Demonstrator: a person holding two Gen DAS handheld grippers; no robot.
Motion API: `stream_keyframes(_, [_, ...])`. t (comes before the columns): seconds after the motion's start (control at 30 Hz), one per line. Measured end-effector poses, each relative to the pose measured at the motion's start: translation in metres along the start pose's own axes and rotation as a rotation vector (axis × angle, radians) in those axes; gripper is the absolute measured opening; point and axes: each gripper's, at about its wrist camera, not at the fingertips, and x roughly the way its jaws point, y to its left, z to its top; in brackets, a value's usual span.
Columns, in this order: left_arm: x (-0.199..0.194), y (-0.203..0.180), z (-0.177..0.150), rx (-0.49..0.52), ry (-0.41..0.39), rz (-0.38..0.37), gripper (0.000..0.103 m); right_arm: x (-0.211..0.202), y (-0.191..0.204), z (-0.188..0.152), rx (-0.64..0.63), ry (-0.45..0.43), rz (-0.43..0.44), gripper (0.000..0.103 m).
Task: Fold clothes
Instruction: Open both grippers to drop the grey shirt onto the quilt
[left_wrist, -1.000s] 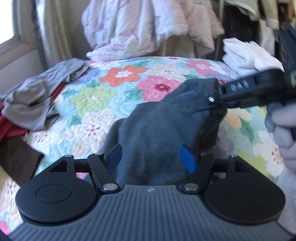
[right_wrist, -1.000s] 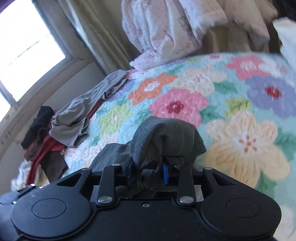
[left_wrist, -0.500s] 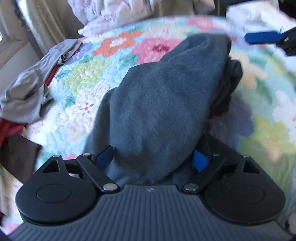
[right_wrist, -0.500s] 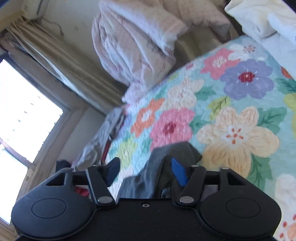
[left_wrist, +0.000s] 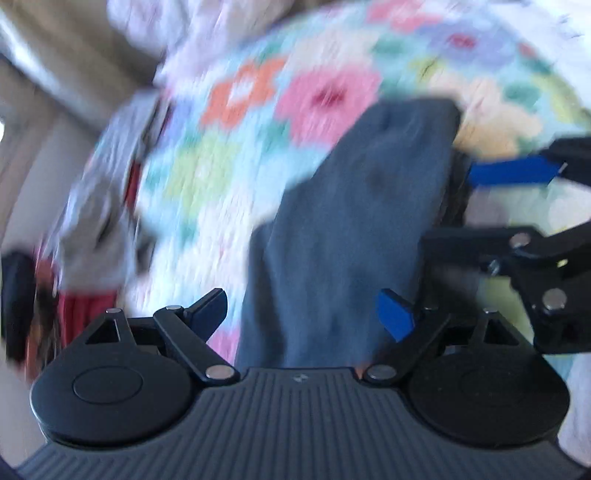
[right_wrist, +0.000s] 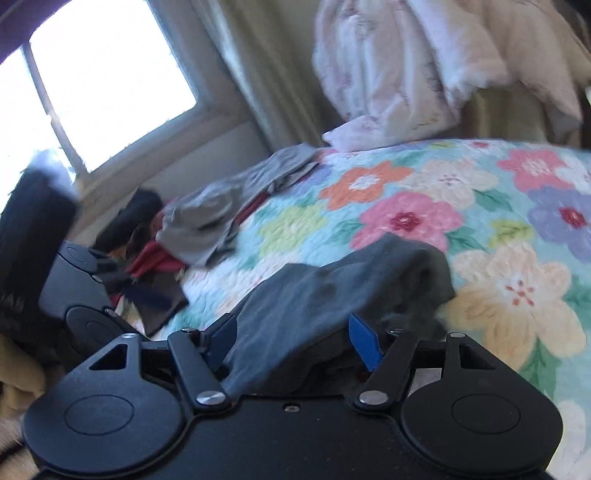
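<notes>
both claws have let go since a second ago: left claw (left_wrist: 301, 314) and right claw (right_wrist: 295, 338) now stand apart with the grey garment (left_wrist: 354, 229) lying loose between them on the bed (right_wrist: 424, 192), so this fold looks placed.

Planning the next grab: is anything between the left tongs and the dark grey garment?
Nothing visible. The dark grey garment lies on the floral quilt right between the open left tongs. The right tongs, also open, sit at its right edge, not in the path.
</notes>
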Motion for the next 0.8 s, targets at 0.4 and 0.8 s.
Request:
stream_keyframes(0.4, [0.012, -0.010, -0.020, -0.031, -0.072, -0.121, 0.089, -0.001, -0.004, 0.005, 0.048, -0.096, -0.104, 0.074])
stream_keyframes(0.8, [0.008, 0.016, -0.109, -0.149, -0.266, -0.237, 0.089, -0.032, 0.037, 0.010, -0.039, -0.098, -0.144, 0.079])
